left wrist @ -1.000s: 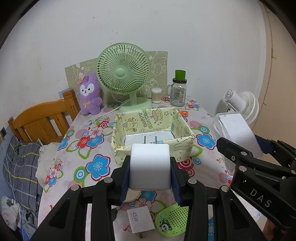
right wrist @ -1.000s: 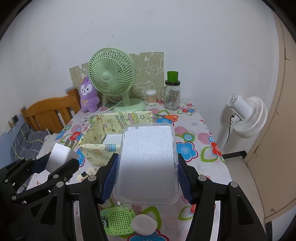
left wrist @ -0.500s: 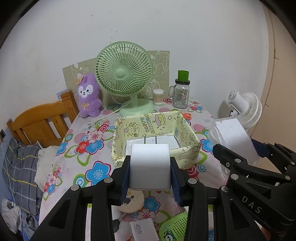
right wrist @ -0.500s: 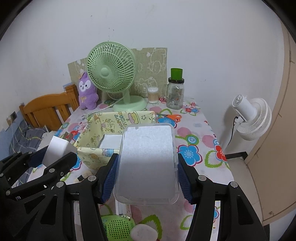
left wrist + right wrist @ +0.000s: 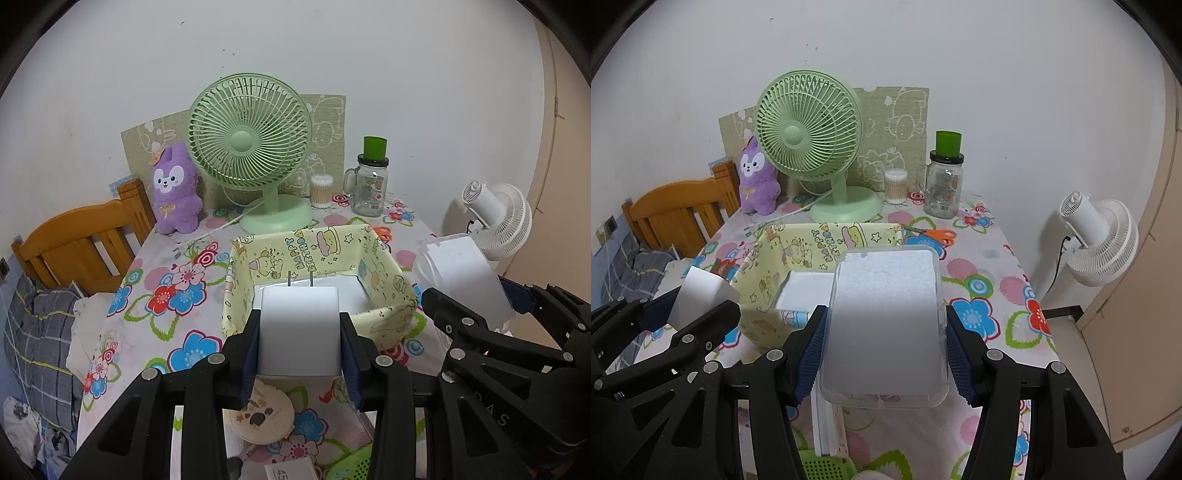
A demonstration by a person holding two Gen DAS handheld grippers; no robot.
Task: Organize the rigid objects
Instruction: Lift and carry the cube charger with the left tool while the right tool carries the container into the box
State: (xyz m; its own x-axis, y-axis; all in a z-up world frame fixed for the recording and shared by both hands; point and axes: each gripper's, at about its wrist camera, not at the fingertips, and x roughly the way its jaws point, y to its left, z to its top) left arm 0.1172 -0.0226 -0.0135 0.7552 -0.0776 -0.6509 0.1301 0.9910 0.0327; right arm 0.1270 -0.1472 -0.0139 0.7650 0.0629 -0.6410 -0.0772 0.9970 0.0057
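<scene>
left tongs (image 5: 300,332) pinching white charger (image 5: 298,328); right tongs (image 5: 882,350) pinching clear box (image 5: 884,321)

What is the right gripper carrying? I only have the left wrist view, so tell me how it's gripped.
Observer: The right gripper is shut on a clear lidded box, with its blue pads clamped on the box's two long sides.
Operator: Report anything behind the yellow bin on that side.
Observer: Orange-handled scissors lie on the tablecloth just past the far right corner of the yellow bin.
Operator: Check my charger against the bin.
Observer: In the right wrist view, the white charger in the left gripper appears to be outside the bin's left wall, not over the opening.
</scene>
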